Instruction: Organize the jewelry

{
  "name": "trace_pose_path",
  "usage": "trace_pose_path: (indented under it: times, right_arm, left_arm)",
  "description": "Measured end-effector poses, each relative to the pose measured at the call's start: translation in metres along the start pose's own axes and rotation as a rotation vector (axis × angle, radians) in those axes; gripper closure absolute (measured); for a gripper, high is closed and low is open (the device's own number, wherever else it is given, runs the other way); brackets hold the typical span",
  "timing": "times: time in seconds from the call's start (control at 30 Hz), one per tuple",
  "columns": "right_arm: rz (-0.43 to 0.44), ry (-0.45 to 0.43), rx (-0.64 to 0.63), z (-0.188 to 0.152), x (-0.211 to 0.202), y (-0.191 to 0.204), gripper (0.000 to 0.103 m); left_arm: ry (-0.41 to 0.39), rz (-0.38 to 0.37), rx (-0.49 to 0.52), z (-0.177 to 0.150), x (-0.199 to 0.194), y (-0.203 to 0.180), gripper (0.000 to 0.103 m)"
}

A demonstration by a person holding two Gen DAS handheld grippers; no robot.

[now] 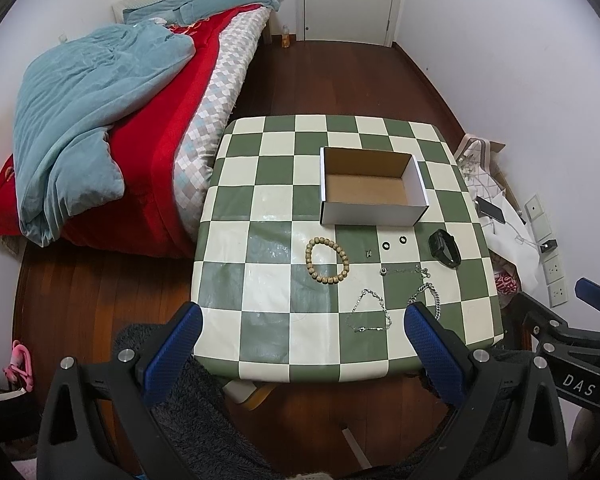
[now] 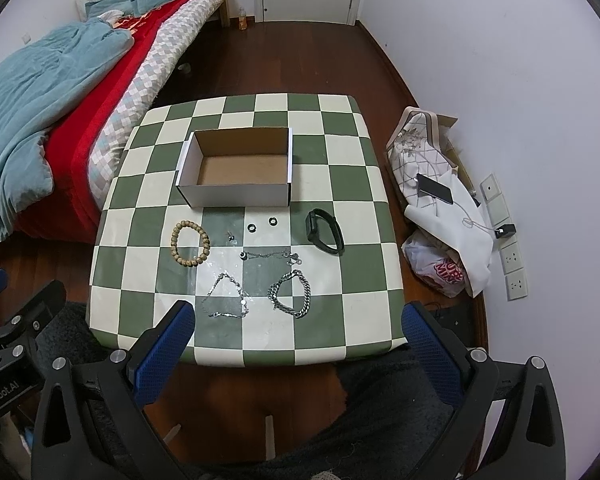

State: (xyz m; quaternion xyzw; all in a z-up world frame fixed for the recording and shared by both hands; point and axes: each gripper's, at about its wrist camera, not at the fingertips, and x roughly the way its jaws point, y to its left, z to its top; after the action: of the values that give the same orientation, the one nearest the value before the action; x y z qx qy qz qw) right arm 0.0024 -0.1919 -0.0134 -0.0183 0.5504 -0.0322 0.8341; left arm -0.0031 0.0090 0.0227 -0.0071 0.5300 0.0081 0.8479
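An empty open cardboard box [image 1: 370, 190] [image 2: 240, 172] stands on the checkered table [image 1: 260, 216] [image 2: 340, 184]. In front of it lie a wooden bead bracelet [image 1: 326, 260] [image 2: 191, 242], a black watch band [image 1: 445, 248] [image 2: 325, 231], two small black rings [image 1: 394, 242] [image 2: 262, 224], a tiny earring [image 1: 367, 253] [image 2: 232, 236], a thin necklace [image 1: 406, 270] [image 2: 270, 256], a thin silver chain [image 1: 370, 312] [image 2: 226, 296] and a thick silver chain bracelet [image 1: 428, 300] [image 2: 292, 294]. My left gripper [image 1: 302, 324] and right gripper [image 2: 298, 322] are open and empty, held above the table's near edge.
A bed [image 1: 112, 120] with blue and red bedding stands left of the table. Bags, cloth and a phone [image 2: 434, 189] lie on the floor at the right by wall sockets [image 2: 514, 258]. A closed door [image 1: 348, 0] is at the back.
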Motion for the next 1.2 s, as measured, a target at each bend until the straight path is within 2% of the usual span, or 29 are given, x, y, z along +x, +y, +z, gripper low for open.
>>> trace_pose_path:
  times: [0.2, 1.2]
  right_arm:
    - [-0.004, -0.003, -0.004, 0.014, -0.012, 0.008, 0.000]
    - [0.000, -0.029, -0.006, 0.012, -0.025, 0.004, 0.000]
  left_arm:
    - [-0.005, -0.003, 0.000, -0.001, -0.001, 0.001, 0.000]
    - [-0.038, -0.004, 0.004, -0.002, -0.011, 0.003, 0.000]
